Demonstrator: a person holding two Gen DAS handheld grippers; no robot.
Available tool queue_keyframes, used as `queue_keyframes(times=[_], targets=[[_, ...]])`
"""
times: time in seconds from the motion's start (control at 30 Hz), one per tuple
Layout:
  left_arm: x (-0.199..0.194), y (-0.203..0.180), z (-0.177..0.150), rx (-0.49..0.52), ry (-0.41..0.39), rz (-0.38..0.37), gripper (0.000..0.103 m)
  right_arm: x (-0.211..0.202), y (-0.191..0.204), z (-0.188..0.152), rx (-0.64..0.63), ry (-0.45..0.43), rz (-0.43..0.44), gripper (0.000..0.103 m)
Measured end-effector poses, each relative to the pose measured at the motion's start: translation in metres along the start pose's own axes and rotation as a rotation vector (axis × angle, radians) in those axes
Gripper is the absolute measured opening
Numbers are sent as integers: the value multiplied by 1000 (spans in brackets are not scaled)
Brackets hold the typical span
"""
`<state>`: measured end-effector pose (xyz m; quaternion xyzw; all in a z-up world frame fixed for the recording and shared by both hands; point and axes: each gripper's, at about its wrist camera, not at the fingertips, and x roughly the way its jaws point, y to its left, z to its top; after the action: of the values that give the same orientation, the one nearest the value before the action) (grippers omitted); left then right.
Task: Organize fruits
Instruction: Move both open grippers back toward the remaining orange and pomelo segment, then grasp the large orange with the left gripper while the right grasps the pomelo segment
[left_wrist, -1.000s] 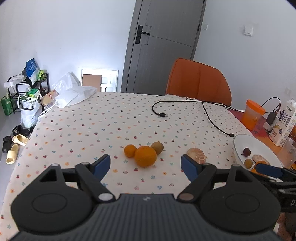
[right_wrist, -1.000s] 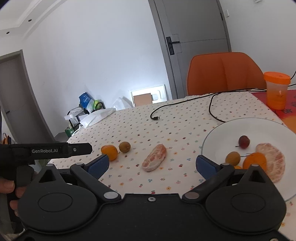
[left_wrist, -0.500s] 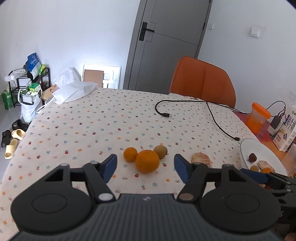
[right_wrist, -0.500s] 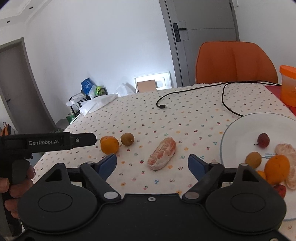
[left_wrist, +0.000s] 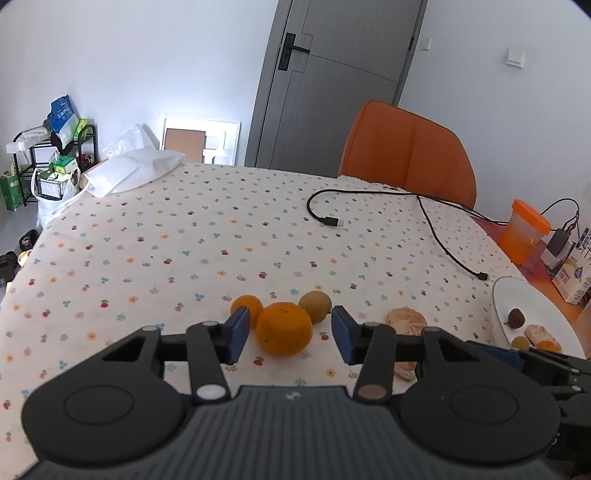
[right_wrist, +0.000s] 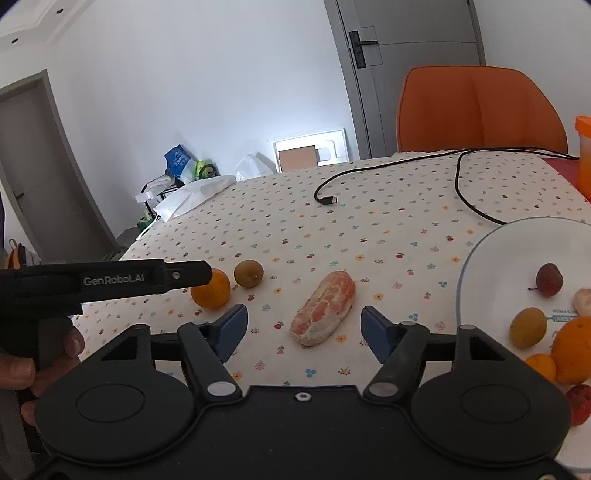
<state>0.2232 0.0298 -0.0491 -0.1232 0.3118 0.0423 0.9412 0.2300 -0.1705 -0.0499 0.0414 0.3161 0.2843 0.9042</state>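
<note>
Jaws narrowing on both tools, nothing pinched yet: left gripper (left_wrist: 286, 334) brackets the big orange (left_wrist: 283, 328), right gripper (right_wrist: 302, 328) brackets the peeled citrus segment (right_wrist: 323, 313), both on the tablecloth (left_wrist: 221, 240). We centre each fruit, squeeze softly, lift toward the plate (right_wrist: 495, 258).

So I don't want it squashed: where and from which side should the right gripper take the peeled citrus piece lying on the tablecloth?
Probably across the narrow middle of the peeled citrus piece, coming from the near side and above. It lies long and slanted on the tablecloth, so the right gripper should pinch the long flanks, lightly. Its jaws have just been closing, pads not touching it yet.
</note>
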Motion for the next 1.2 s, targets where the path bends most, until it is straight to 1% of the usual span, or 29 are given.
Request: queue_keyframes(times=[0.03, 0.1, 0.13, 0.23, 0.3, 0.4, 0.5, 0.6, 0.67, 0.7, 0.73, 0.77, 0.87, 1.2], targets=[[2, 0, 0, -1, 4, 2, 46, 2, -1, 1, -2, 4, -1, 64], [8, -1, -1, 3, 17, 3, 40, 5, -1, 1, -4, 12, -3, 62], [10, -1, -2, 2, 19, 6, 40, 8, -1, 2, -7, 16, -3, 61], [13, 0, -4, 6, 14, 27, 34, 15, 0, 3, -13, 34, -2, 60], [13, 3, -5, -3, 18, 14, 34, 21, 3, 3, -24, 44, -13, 60], [13, 2, -6, 19, 17, 16, 34, 30, 8, 3, -45, 57, -28, 60], [12, 1, -6, 21, 28, 16, 35, 40, 12, 2, -64, 68, -53, 62], [15, 2, -8, 10, 46, 3, 36, 46, 14, 2, -92, 53, -70, 61], [18, 3, -10, 0, 56, 8, 36, 48, 15, 1, -95, 42, -84, 57], [18, 2, -11, -3, 53, 12, 36, 48, 16, -1, -105, 34, -102, 49], [17, 0, -12, 2, 52, 17, 35, 47, 17, -2, -117, 30, -121, 37], [16, -1, -12, 8, 53, 23, 35, 45, 17, -3, -123, 27, -132, 35], [10, -3, -14, 1, 56, 15, 35, 36, 10, -4, -91, 35, -73, 33], [-25, -8, -21, 8, 3, 26, 35, 7, 5, -18, -33, 8, -32, 32]])
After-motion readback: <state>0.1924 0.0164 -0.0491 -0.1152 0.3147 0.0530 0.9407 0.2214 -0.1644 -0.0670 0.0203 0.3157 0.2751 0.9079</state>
